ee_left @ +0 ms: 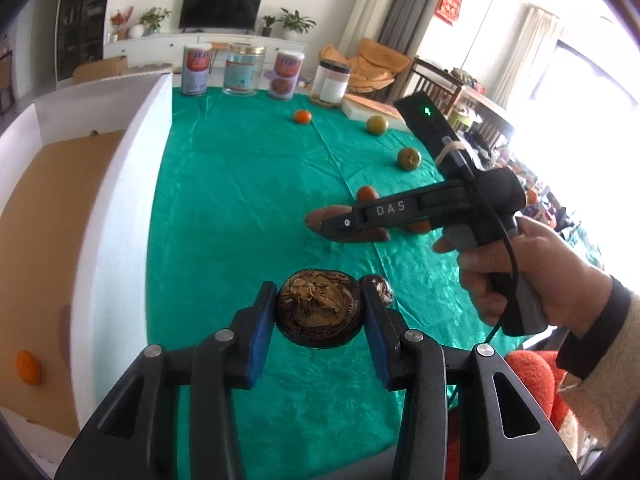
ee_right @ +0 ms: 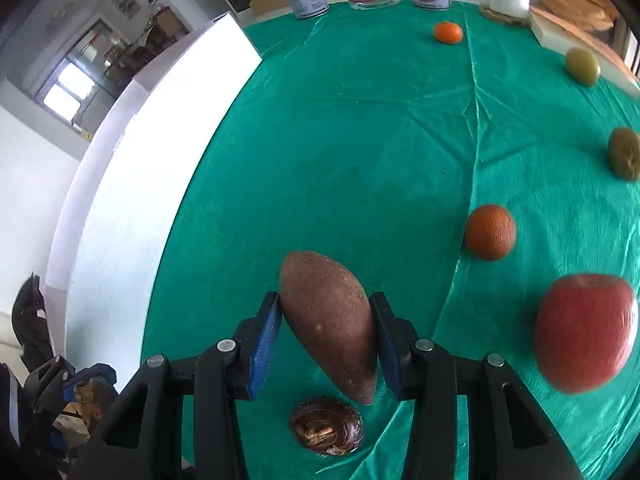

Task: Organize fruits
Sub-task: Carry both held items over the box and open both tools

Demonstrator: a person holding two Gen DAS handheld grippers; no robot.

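**Both hand-held grippers closed on brown produce above the green desk**

From the left wrist we look across a desk [ee_left: 248, 184] under a green cloth. At its far edge stand two printed cans [ee_left: 196, 69], a clear jar with a gold lid [ee_left: 245, 69] and a jar of white contents [ee_left: 331, 82]. Loose fruit lies toward the right: a small orange [ee_left: 303, 116] and two greenish fruits [ee_left: 377, 125]. On the left a white-walled box [ee_left: 132, 184] with a cardboard floor holds one orange fruit [ee_left: 28, 367]. The left hand-held gripper [ee_left: 319, 312] has its blue pads pressed on both sides of a dark, fibrous round fruit [ee_left: 319, 312], held clear of the cloth; a second one [ee_left: 380, 286] peeks out just behind the right finger. Ahead and to the right, a hand [ee_left: 520, 276] carries the right hand-held gripper [ee_left: 340, 226], crossing our line to the fruit beyond.

From the right wrist the same cans and jars line the far edge. To the right lie an orange [ee_right: 490, 232], a red apple [ee_right: 586, 332], close by and blurred, and a greenish fruit [ee_right: 624, 154] at the edge. The right hand-held gripper [ee_right: 326, 332] is closed on a long brown, tapered fruit [ee_right: 326, 328], tilted between the pads, each touching a flank. A dark fibrous fruit [ee_right: 326, 426] rests on the cloth just below it. The white box wall [ee_right: 132, 184] runs along the left.
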